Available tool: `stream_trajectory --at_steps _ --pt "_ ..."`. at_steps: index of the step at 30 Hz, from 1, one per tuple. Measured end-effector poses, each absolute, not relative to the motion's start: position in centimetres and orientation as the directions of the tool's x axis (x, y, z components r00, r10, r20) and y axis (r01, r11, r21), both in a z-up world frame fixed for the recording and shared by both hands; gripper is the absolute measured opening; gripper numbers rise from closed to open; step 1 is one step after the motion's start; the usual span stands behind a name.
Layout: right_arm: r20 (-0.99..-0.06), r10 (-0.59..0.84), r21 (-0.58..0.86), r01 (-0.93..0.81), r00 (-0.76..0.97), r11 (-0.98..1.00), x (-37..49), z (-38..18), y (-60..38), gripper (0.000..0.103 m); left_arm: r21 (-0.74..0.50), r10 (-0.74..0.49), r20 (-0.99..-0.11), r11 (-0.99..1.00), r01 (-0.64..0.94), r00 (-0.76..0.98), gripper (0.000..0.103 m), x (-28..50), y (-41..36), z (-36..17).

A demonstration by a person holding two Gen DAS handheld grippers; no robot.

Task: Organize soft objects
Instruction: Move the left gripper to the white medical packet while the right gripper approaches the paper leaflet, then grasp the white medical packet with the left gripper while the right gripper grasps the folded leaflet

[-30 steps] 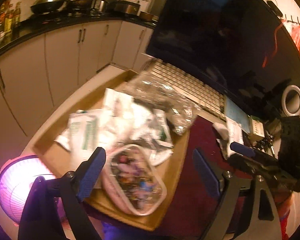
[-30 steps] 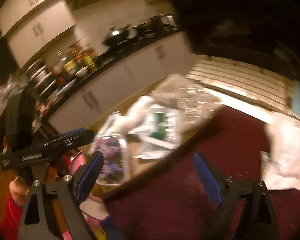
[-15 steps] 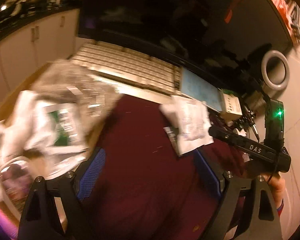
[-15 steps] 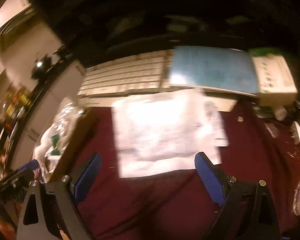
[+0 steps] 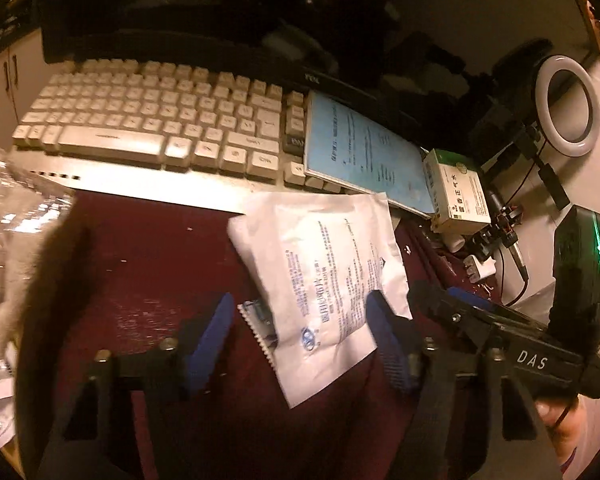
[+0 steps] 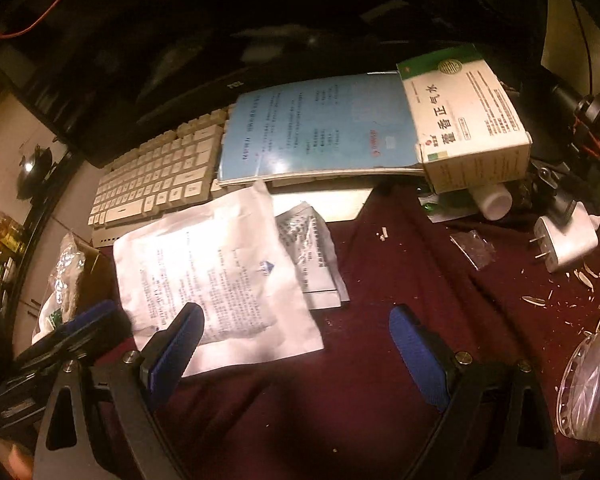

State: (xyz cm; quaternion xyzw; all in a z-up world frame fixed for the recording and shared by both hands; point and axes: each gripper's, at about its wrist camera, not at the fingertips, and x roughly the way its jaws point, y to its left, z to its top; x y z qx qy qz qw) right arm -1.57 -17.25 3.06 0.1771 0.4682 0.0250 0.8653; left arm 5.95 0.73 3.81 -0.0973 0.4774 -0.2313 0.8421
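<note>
Now both grippers hang spread and empty over the maroon bench: the left gripper straddles the white pouch's near end, while the right gripper hovers just beside that pouch, below the keyboard.

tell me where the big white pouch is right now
The white pouch lies on the maroon cloth in front of the keyboard, just below the blue booklet, partly over a smaller packet.
</note>
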Motion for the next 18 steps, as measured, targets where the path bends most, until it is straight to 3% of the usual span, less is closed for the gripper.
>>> stream_trajectory --at_steps 6,12,18 --pt "-0.813 0.164 0.296 0.154 0.558 0.943 -1.0 2.4 -18.1 0.096 -0.409 -0.515 -0.74 0.855 0.318 0.432 0.033 6.1 -0.3 4.3" --pt "-0.818 0.178 0.316 0.169 0.547 0.933 -0.5 1.6 -18.9 0.08 -0.423 -0.544 -0.735 0.835 0.353 0.404 0.031 6.1 -1.8 4.3" --pt "-0.797 0.298 0.429 0.144 0.526 0.892 0.0 0.6 -18.9 0.064 -0.436 -0.548 -0.752 0.83 0.349 0.366 0.032 6.5 -2.9 2.9"
